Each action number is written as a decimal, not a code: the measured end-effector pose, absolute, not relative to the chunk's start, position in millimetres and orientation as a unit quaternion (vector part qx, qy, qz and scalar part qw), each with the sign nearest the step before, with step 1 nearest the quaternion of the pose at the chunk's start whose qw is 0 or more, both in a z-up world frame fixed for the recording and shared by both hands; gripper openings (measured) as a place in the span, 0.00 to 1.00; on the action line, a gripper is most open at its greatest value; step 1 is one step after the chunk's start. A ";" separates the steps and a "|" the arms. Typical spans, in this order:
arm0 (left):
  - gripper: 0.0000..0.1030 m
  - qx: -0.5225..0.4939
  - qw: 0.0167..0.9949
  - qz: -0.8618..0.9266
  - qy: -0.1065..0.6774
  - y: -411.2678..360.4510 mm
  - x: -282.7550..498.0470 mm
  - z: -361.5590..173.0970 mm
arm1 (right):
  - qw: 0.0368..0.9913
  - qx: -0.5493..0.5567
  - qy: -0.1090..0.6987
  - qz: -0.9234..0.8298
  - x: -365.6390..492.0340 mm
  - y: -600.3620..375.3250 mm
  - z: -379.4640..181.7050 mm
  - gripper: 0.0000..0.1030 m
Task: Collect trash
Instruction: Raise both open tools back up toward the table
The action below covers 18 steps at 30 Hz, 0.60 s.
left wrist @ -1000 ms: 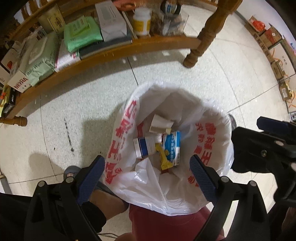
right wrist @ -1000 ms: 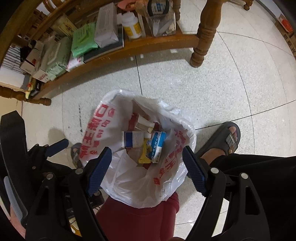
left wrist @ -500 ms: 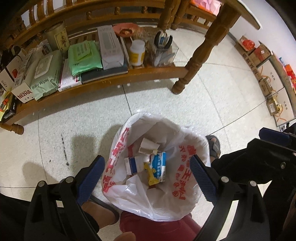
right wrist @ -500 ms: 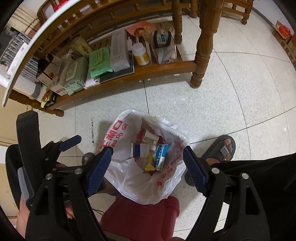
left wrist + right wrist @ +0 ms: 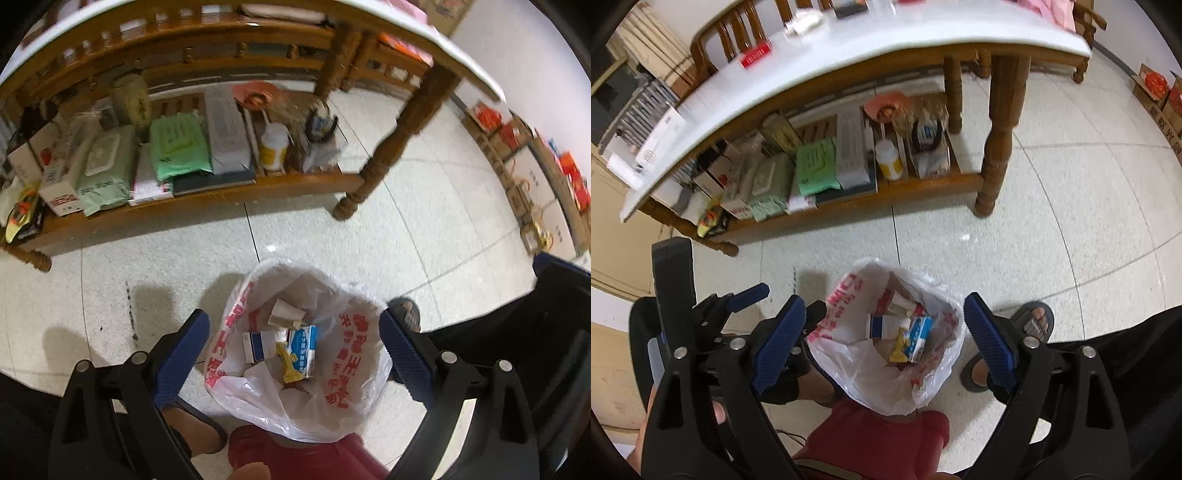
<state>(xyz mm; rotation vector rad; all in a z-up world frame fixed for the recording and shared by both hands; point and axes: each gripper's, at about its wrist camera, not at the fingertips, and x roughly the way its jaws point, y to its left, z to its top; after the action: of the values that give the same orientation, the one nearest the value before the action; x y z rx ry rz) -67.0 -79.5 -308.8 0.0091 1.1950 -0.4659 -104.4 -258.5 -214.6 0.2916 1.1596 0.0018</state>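
A white plastic bag (image 5: pixel 343 373) with red print lines a red bin (image 5: pixel 295 458) on the floor. Inside it lie a blue-and-white carton (image 5: pixel 304 349), a white box (image 5: pixel 258 345), a yellow wrapper (image 5: pixel 290 369) and a paper cup (image 5: pixel 284 314). My left gripper (image 5: pixel 291 328) hangs open above the bag, nothing between its blue pads. My right gripper (image 5: pixel 884 306) is also above the bag (image 5: pixel 923 384), well clear of it; its jaws are opening and hold nothing. The carton (image 5: pixel 918 334) shows there too.
A wooden table (image 5: pixel 849 55) with a white top stands behind the bag; its low shelf (image 5: pixel 221 192) is packed with wipes, boxes and a bottle. A turned leg (image 5: pixel 388 155) is nearest. A person's sandalled foot (image 5: pixel 1034 321) flanks the bin. Cardboard boxes (image 5: pixel 517 177) line the wall.
Both grippers have risen away from the bag, which now looks smaller and lower. The table top has come into view. The right gripper's jaws stand a little wider.
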 end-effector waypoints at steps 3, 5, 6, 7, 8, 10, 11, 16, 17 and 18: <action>0.92 0.000 0.818 -0.208 0.537 -72.1 -66.1 -286.9 | 0.841 0.138 0.522 0.005 -107.2 -261.0 -192.4 0.90; 0.92 0.004 0.831 -0.202 0.519 -68.1 -67.4 -269.3 | 0.849 0.140 0.510 0.005 -109.1 -262.7 -179.6 0.91; 0.92 0.002 0.835 -0.199 0.512 -65.9 -67.5 -262.5 | 0.852 0.141 0.504 0.006 -109.0 -263.0 -173.9 0.91; 0.92 0.000 0.841 -0.196 0.505 -62.7 -67.3 -254.3 | 0.856 0.141 0.498 0.007 -109.4 -263.5 -168.3 0.91; 0.92 -0.003 0.846 -0.194 0.497 -59.9 -67.3 -246.8 | 0.860 0.140 0.491 0.007 -110.0 -263.7 -161.1 0.91; 0.92 -0.004 0.854 -0.191 0.485 -57.4 -67.0 -234.4 | 0.866 0.140 0.480 0.009 -111.6 -263.8 -149.8 0.91; 0.92 -0.002 0.858 -0.188 0.477 -55.8 -67.3 -228.7 | 0.871 0.136 0.471 0.009 -112.7 -263.7 -141.9 0.91; 0.92 0.014 0.888 -0.185 0.421 -53.5 -72.6 -189.3 | 0.894 0.114 0.433 0.005 -117.1 -266.3 -107.4 0.92; 0.92 0.014 0.891 -0.187 0.413 -53.4 -73.5 -182.9 | 0.901 0.106 0.420 0.002 -117.9 -266.9 -96.9 0.92; 0.92 0.013 0.895 -0.191 0.402 -53.7 -74.4 -173.8 | 0.906 0.101 0.411 -0.001 -118.4 -268.0 -89.8 0.93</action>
<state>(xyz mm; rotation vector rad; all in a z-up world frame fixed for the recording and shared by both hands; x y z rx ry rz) -74.4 -53.7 -173.8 0.0279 0.8333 -0.3954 -118.4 -268.0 -89.8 0.2076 0.8497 -0.0025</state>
